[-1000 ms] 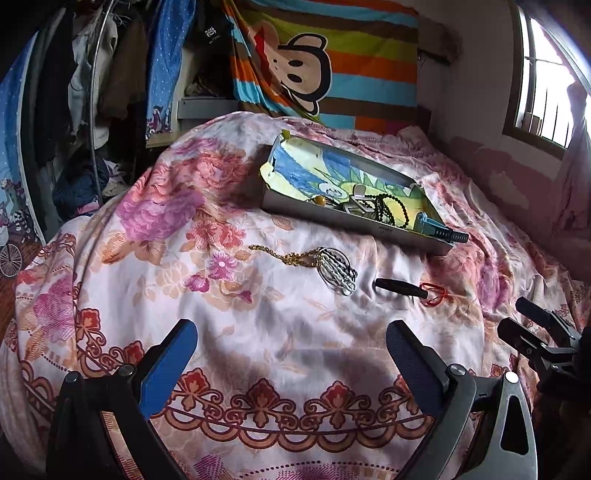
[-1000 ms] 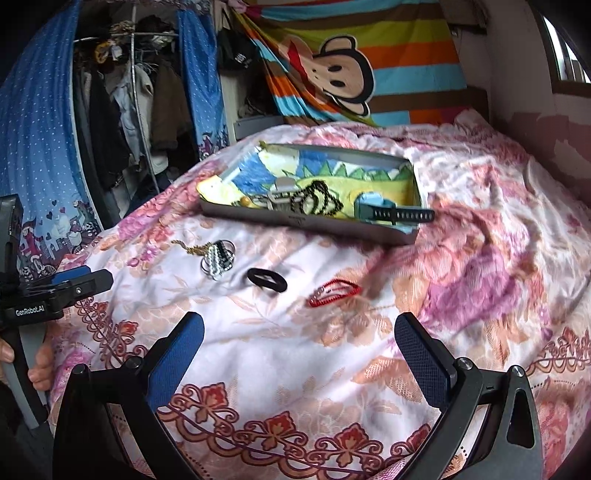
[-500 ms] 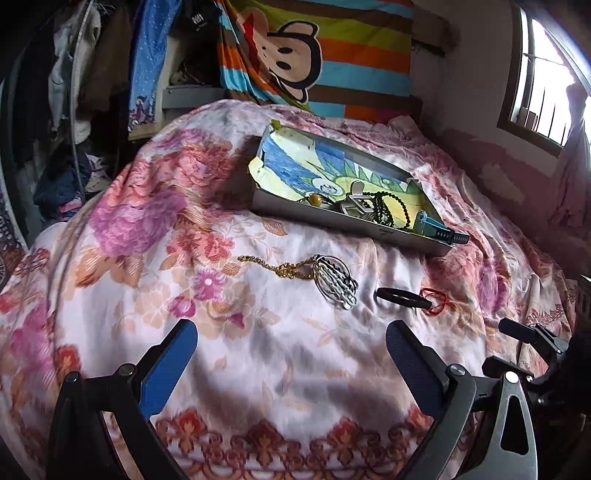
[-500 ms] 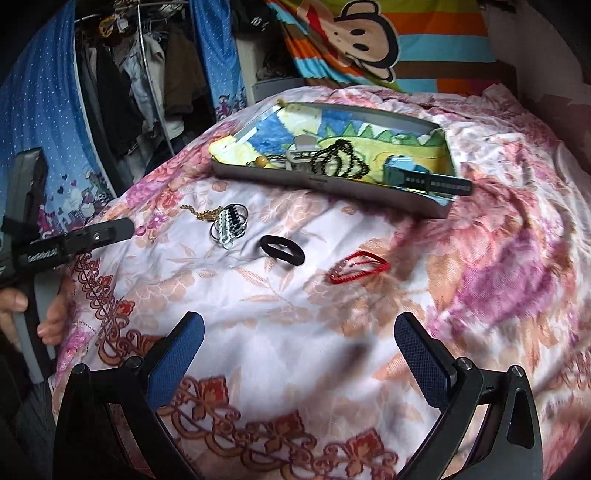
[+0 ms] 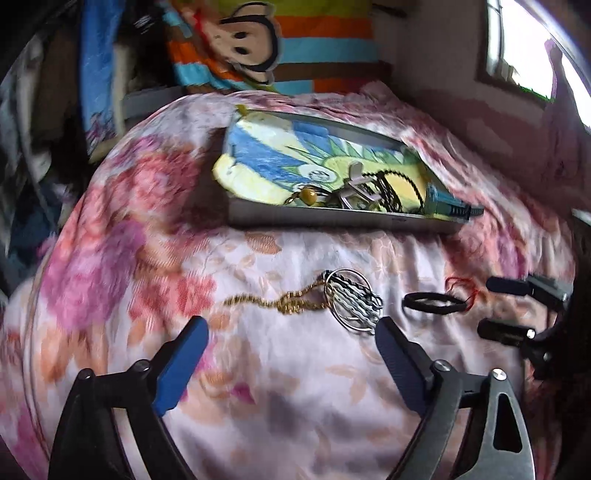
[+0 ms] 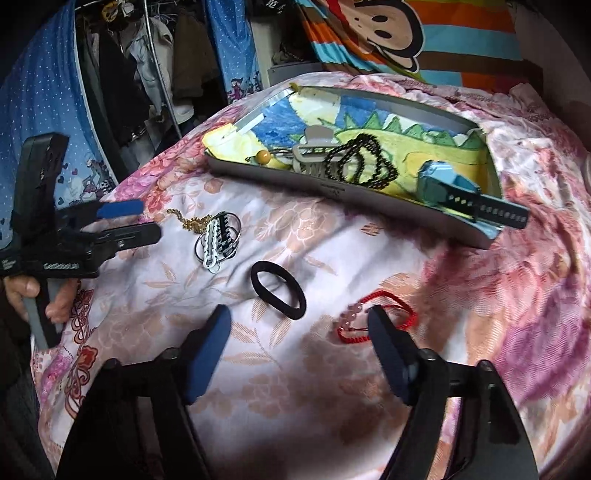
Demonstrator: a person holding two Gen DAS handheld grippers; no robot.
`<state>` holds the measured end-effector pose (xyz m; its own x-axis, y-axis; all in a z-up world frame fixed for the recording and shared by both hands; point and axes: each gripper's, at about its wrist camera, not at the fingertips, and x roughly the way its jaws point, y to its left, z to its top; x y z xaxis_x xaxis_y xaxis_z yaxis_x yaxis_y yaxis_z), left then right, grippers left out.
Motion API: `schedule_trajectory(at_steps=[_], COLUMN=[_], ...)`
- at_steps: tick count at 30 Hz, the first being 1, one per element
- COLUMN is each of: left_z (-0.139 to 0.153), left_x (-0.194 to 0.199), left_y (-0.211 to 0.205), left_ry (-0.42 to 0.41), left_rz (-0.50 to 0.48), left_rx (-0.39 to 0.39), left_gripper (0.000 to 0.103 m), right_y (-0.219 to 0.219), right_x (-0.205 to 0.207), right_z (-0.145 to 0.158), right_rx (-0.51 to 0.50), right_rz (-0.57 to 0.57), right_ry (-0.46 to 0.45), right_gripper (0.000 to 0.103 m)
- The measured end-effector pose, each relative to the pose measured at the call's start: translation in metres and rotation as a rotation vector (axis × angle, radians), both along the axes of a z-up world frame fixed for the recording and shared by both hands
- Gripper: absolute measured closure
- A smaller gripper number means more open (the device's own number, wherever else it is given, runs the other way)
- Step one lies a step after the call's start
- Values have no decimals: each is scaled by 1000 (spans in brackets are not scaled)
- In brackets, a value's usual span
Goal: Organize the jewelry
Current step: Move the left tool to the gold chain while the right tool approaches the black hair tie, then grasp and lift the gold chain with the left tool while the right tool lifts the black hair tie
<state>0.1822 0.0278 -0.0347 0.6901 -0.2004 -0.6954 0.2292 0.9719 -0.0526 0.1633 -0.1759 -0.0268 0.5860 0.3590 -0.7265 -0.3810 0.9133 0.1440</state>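
Observation:
A grey tray [image 5: 332,220] [image 6: 369,195] lined with a drawing holds black beads [image 6: 364,162], a grey claw clip [image 6: 314,147] and a blue watch [image 6: 447,188]. On the bedspread lie a gold chain [image 5: 280,302] joined to silver hoops with hair clips [image 5: 351,302] [image 6: 218,240], a black hair tie [image 6: 279,290] [image 5: 432,303] and a red cord bracelet [image 6: 369,317] [image 5: 461,291]. My left gripper [image 5: 291,349] is open, just short of the chain and hoops. My right gripper [image 6: 299,338] is open, its fingertips flanking the hair tie and bracelet.
The bed has a floral cover [image 6: 369,387]. A clothes rack [image 6: 147,74] stands far left, a striped monkey blanket [image 6: 388,33] behind, a window [image 5: 524,48] at right. In the right wrist view the left gripper [image 6: 122,221] is beside the hoops.
Both grippers have moved forward and lower over the bed. The chain and hoops, hair tie and bracelet are now much nearer the fingertips. Nothing has been taken hold of.

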Motion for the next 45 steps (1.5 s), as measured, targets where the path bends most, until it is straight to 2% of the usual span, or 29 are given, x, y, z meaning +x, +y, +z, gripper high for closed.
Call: schedule_trajectory(at_steps=[2,6,8,10,14,16,24,27,29,32,37,42,45], left_z=[-1,-1,-3,-7,-16,-19,-24,-25,-26,-27,-28,-27,-27], left_x=[8,19,25,31,39,42,45,44,43,39,39,36,33], left_y=[0,6,10,11,-1,-7,-8,-13,-18,-25,-28,-30,-26], left_ry=[0,4,14,32,44,45,61,65,74,81,117,158,211], left_rz=[-58,-131,-158,-175,-239,-265,-260,-274,-290,-309,-289,-194,-112], left_rx=[16,7,-1,3,74,101,149,190,204,227,206,179,88], left_gripper=[22,26,32,32,32,32,45,55,68,80,92,94,94], right_y=[4,11,12,12,13,16,14,13,12,12,13,13,12], right_x=[3,10,13,15,21,22,25,24,25,25,26,26,26], right_z=[-4,-11,-13,-15,-18,-21,-27,-27,-29,-30,-31,-32,-32], right_rx=[6,9,14,26,46,49,74,83,88,88,83,85,89], right_rz=[16,38,36,34,35,42,36,34,34,34,35,34,32], right_ry=[5,24,30,37,48,55,68,72,77,80,83,87,90], right_gripper=[45,54,55,55,55,58,61,61,61,61,61,61,61])
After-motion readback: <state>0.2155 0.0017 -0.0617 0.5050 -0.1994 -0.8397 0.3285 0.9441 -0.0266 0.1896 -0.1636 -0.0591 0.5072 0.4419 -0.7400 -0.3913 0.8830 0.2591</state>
